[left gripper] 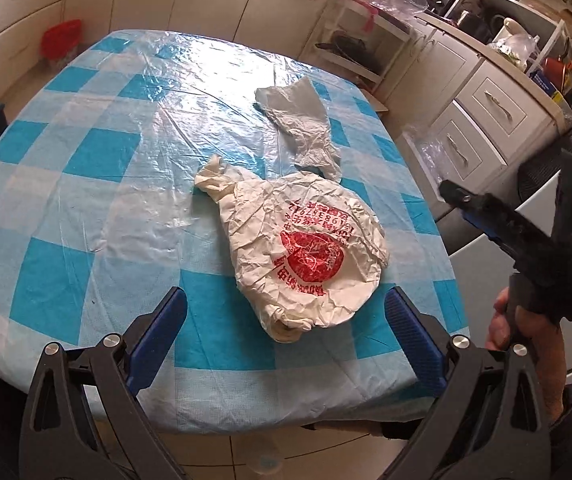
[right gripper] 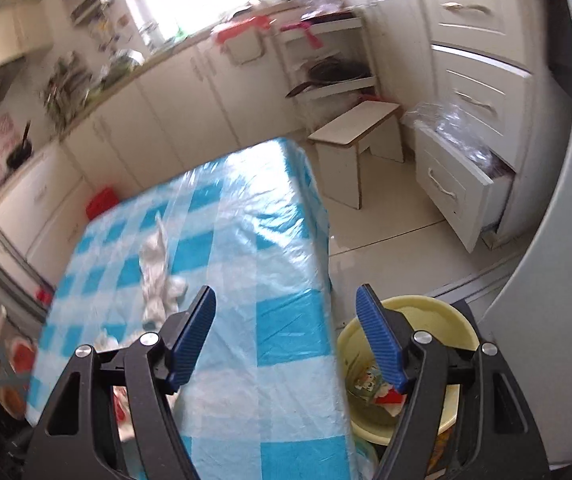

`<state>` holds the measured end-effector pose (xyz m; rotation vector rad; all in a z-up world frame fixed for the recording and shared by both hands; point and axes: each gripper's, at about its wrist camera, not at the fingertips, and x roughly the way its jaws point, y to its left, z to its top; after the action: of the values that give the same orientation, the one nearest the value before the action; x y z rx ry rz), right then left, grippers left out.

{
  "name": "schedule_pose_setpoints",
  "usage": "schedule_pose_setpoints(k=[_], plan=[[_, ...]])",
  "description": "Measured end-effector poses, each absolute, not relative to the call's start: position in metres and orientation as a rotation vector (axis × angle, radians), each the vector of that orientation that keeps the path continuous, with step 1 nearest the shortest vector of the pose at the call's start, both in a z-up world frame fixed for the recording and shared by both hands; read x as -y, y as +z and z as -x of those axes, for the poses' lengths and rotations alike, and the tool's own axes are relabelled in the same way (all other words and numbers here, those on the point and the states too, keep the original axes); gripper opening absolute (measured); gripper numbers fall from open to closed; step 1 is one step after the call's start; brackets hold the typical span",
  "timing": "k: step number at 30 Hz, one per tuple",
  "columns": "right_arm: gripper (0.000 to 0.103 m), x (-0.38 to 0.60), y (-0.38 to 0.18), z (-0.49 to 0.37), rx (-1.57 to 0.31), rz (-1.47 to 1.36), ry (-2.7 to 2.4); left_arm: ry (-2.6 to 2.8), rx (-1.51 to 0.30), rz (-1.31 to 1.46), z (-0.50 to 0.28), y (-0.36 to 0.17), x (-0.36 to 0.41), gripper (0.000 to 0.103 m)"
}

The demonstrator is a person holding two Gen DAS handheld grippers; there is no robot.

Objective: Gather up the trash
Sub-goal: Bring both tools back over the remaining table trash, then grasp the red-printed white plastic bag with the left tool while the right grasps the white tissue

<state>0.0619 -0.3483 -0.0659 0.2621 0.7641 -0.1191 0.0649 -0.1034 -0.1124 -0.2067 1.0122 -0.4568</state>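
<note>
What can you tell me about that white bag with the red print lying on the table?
The white bag looks like thin, crinkled plastic, puffed as if something is inside, with a twisted neck. A red round logo and red lettering mark its top. It lies on the checked tablecloth, its far end touching a paler bag. No gripper touches it.

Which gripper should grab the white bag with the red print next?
Left, probably. The left gripper is open, with the white printed bag lying on the table just ahead between its fingers. The right gripper is open too, but over the table's edge beside the yellow bucket.
</note>
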Motion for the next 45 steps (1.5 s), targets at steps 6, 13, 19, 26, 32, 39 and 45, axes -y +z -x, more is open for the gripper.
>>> schedule_pose_setpoints(k=[6, 13, 19, 26, 32, 39, 45], plan=[[0.07, 0.289, -0.087, -0.072, -0.855, 0.022, -0.041, -0.476, -1.019, 0.281, -0.072, -0.117, 0.104, 0.095], [0.07, 0.267, -0.101, -0.076, -0.885, 0.071, 0.019, -0.486, -1.025, 0.401, -0.091, -0.121, 0.101, 0.093], [0.07, 0.247, -0.099, -0.079, -0.887, 0.075, 0.055, -0.474, -1.032, 0.436, -0.103, -0.125, 0.09, 0.062], [0.073, 0.234, -0.097, -0.085, -0.894, 0.07, 0.107, -0.44, -1.018, 0.395, -0.116, -0.128, 0.074, 0.008], [0.076, 0.257, -0.082, -0.097, -0.848, -0.06, 0.062, -0.331, -0.96, 0.406, -0.137, -0.126, 0.031, 0.005], [0.078, 0.254, -0.076, -0.151, -0.857, -0.054, 0.036, -0.283, -0.978, 0.445, -0.151, -0.141, 0.006, 0.008], [0.081, 0.239, -0.091, -0.186, -0.905, 0.023, 0.028, -0.293, -0.955, 0.446, -0.153, -0.142, 0.005, 0.011]])
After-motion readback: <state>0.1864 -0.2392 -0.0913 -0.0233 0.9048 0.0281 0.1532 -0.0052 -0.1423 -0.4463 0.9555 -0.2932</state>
